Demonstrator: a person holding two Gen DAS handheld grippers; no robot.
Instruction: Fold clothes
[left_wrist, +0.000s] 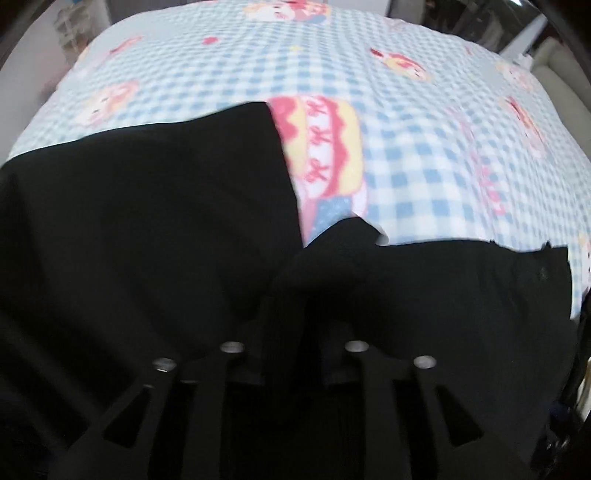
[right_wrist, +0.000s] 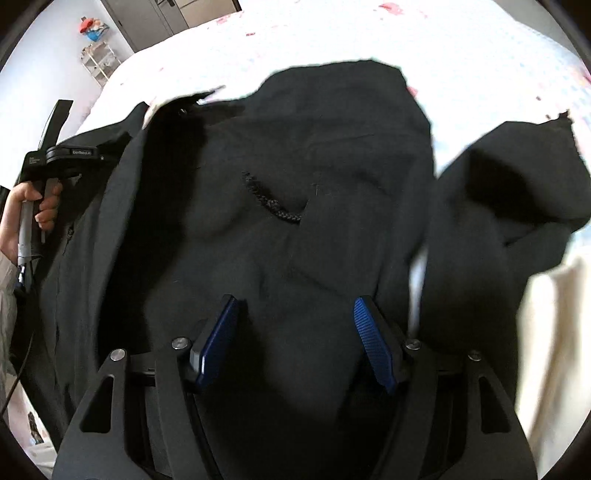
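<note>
A crumpled black fabric garment (right_wrist: 295, 229) is spread on the blue-checked cartoon bedsheet (left_wrist: 406, 177) for folding; the right gripper (right_wrist: 293, 339) is held released above it; the left gripper's (left_wrist: 295, 280) jaws cannot be told, black against black.

Through the left wrist camera I get a soft, motion-smeared picture: the checked bedspread (left_wrist: 406, 177) is evenly lit but blurred, and the black garment (left_wrist: 147, 221) swallows all detail, so my left tool (left_wrist: 295, 295) is barely readable against it. The right wrist view is sharper up close, yet the bed (right_wrist: 461, 48) beyond is blown out white. Both views bulge and darken at the edges.
</note>
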